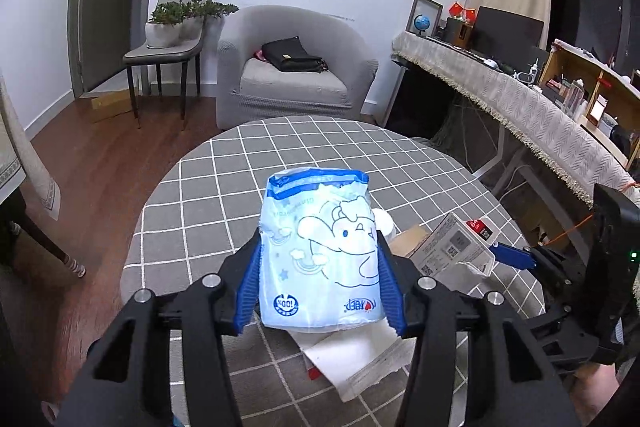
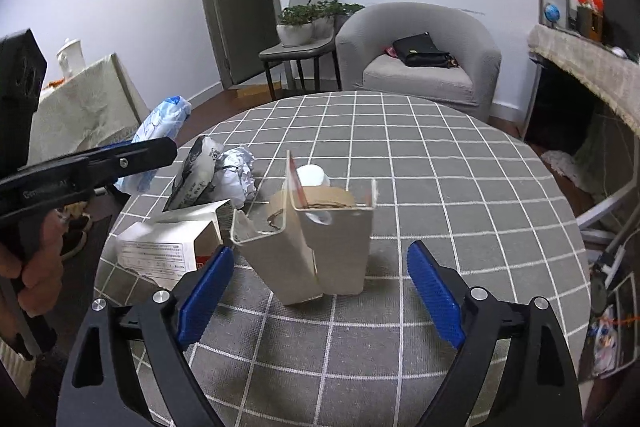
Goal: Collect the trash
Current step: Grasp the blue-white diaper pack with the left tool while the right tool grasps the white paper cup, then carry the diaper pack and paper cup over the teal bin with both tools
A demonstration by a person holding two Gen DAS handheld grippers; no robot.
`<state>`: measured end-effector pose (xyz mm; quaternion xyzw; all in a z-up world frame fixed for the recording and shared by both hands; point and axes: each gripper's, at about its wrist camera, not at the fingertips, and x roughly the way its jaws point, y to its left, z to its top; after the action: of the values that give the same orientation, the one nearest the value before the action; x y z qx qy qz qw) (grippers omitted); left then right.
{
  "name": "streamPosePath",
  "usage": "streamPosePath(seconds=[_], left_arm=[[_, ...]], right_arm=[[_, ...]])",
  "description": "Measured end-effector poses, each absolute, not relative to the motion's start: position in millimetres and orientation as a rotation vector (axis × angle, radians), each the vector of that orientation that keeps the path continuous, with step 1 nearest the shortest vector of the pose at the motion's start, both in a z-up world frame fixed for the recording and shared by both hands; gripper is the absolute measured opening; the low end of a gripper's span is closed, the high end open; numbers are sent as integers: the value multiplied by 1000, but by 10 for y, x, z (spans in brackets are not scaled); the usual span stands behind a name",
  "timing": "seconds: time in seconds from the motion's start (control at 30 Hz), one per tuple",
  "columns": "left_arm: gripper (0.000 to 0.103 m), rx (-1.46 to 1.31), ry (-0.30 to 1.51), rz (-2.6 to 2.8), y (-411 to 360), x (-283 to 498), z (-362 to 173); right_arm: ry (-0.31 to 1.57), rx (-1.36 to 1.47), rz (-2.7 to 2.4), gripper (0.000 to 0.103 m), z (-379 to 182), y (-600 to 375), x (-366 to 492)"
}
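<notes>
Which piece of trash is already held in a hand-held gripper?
The light blue plastic bag with the cartoon print: the left hand-held gripper clamps it above the table, while the other trash lies on the tablecloth.

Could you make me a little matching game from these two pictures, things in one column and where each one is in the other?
Things:
1. blue-and-white plastic pack
2. black handbag
3. potted plants
4. open cardboard carton

Places:
A. on the seat of the grey armchair
B. standing on the checked tablecloth, ahead of the open right gripper
C. pinched between the fingers of the left gripper
D. on the grey dining chair by the door

Pairs: 1-C, 2-A, 3-D, 4-B
</notes>
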<state>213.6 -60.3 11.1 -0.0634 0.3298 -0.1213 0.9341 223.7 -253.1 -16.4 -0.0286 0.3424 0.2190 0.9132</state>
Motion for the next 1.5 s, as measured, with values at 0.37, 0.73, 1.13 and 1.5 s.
streamPosePath(seconds=[0.37, 0.73, 1.13, 1.5], left_arm=[[54, -134, 647, -231, -285, 2044, 169], [54, -164, 650, -186, 113, 1987, 163], [54, -173, 660, -117, 494, 1896, 117], [54, -170, 690, -54, 885, 1815, -29]], right_arm=[[728, -79, 429, 74, -157, -2330, 2367], [713, -76, 389, 53, -57, -2280, 2382], [559, -54, 403, 53, 349, -1994, 2211], [529, -30, 511, 53, 368, -1442, 2162]])
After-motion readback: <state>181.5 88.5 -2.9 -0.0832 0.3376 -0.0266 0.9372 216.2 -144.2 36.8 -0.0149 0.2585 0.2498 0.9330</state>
